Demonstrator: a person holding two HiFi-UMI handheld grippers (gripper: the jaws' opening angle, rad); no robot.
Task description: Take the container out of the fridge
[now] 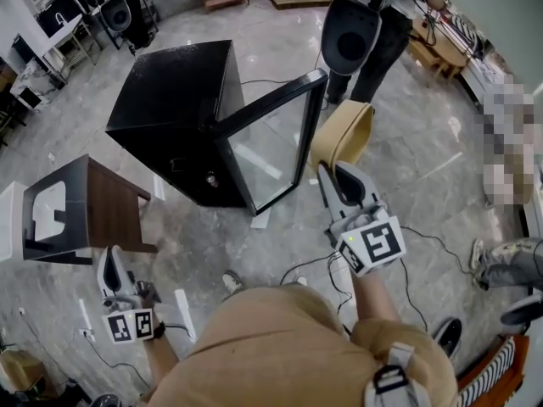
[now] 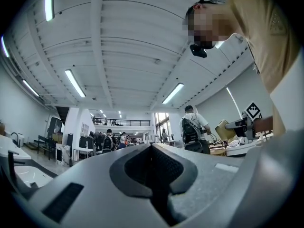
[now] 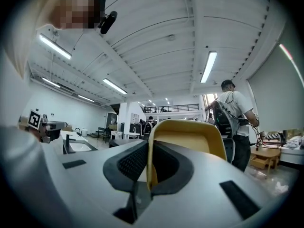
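The tan container (image 1: 344,134) is pinched by its wall in the right gripper (image 1: 329,175), outside the black fridge (image 1: 170,100), beside its open glass door (image 1: 271,142). The left gripper (image 1: 110,263) is pressed together, empty. Removal is judged done.

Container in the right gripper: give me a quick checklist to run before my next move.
1. Grip on the container: the right gripper clamps one wall only. Ok.
2. Container clear of the fridge: held outside, beside the door. Ok.
3. Door shut: it stands open. Not ok.
4. Left gripper free: jaws together, nothing between them. Ok.
5. Floor path: a cable lies near the person's feet. Not ok.
6. Container's contents: cannot tell.
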